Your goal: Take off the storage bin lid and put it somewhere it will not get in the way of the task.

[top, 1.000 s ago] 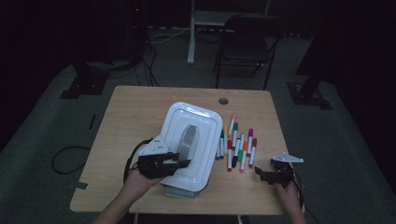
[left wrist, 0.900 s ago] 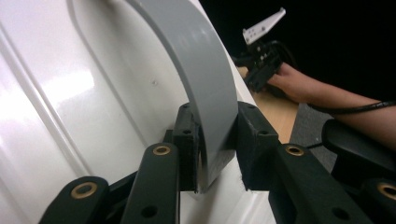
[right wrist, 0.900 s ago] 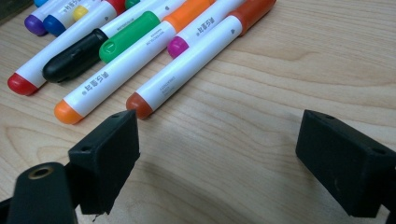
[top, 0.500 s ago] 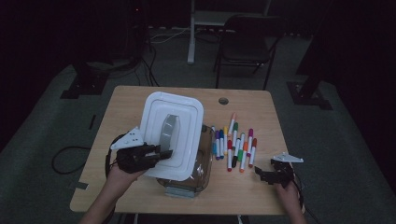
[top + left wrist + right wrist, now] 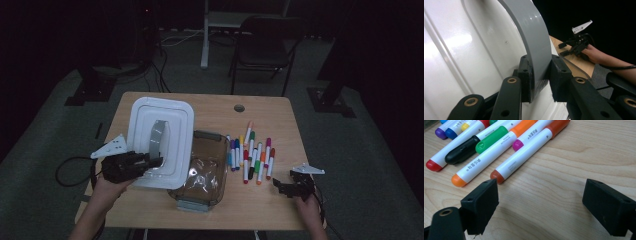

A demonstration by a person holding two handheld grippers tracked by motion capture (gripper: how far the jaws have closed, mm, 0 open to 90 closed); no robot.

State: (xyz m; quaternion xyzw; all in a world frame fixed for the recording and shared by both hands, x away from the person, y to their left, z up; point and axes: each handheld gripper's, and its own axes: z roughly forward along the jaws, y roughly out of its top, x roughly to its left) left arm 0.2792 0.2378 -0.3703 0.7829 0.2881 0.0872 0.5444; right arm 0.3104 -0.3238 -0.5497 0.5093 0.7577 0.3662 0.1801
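White plastic, the lid (image 5: 162, 140) is held over the left part of the worktop (image 5: 260, 212), its right edge overlapping the left rim of the clear brownish box (image 5: 202, 172), which stands open near the middle. The left hand-held gripper (image 5: 150, 162) is clamped on the lid's grey arched handle (image 5: 535, 42); in the left gripper view both black pads press the strap from either side near its lower end. The lid's long axis runs from the near edge toward the far edge, and the handle runs along that same line, down the lid's centre. The near short edge of the lid sits at the gripper, the far one close to the worktop's far left corner.

Just right of the box lies a row of markers (image 5: 252, 157), mostly lengthwise near to far, caps in mixed colours. Bare wood is left in front of the markers and along the right edge; there the right hand-held gripper (image 5: 290, 187) rests with its jaws wide apart and nothing between them. In the right gripper view the nearest marker, the orange-capped one (image 5: 524, 155), lies just beyond the left jaw, apart from it. The far right part of the worktop, around the small round hole (image 5: 239, 107), is also open.
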